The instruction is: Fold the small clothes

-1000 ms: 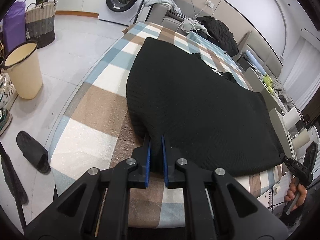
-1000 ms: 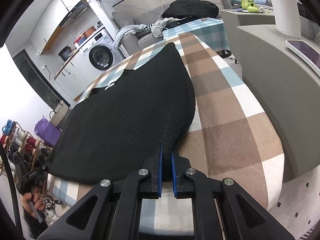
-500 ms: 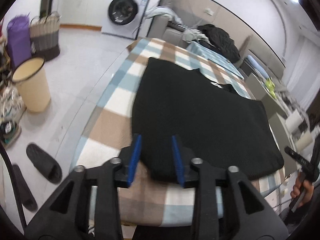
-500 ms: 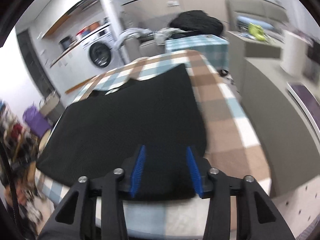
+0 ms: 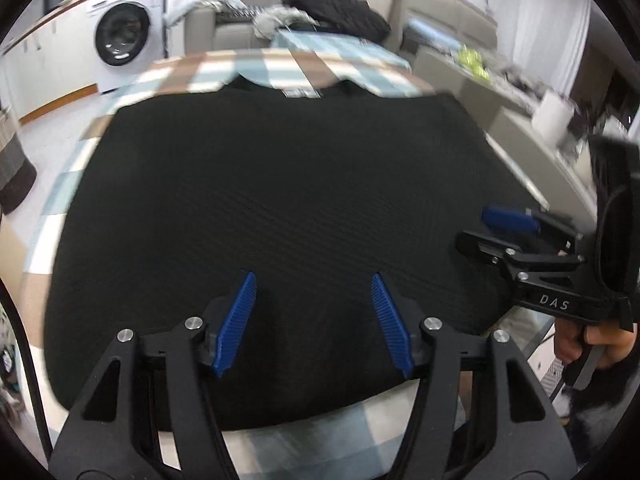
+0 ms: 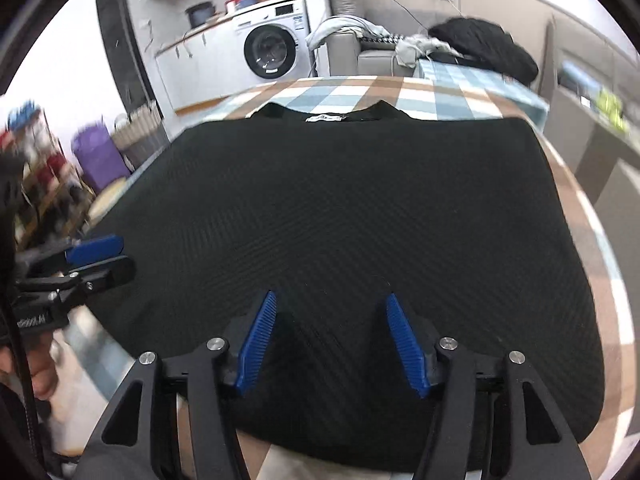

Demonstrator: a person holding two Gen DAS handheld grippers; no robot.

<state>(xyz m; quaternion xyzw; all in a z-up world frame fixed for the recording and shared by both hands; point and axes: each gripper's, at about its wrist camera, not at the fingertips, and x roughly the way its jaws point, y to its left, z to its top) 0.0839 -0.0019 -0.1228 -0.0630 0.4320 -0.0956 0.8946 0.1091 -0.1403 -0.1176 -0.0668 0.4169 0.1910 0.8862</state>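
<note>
A black knit garment (image 5: pixel 280 184) lies flat on the checked table (image 5: pixel 280 64), its neck opening and label at the far side; it also shows in the right wrist view (image 6: pixel 352 200). My left gripper (image 5: pixel 314 292) is open and empty, above the garment's near hem. My right gripper (image 6: pixel 332 312) is open and empty, also above the near hem. Each gripper shows in the other's view, the right one (image 5: pixel 516 236) at the garment's right edge and the left one (image 6: pixel 88 256) at its left edge.
A washing machine (image 6: pixel 272 52) stands at the back. A grey sofa (image 6: pixel 376 56) behind the table carries a dark heap of clothes (image 6: pixel 484 48). A grey counter (image 5: pixel 536 120) with a white roll runs along the right. A purple bag (image 6: pixel 96 152) and shelves stand left.
Both grippers were shut on the garment's near corners a second ago. They have opened, let the cloth go, and swung inward to face the garment squarely from its near hem.
</note>
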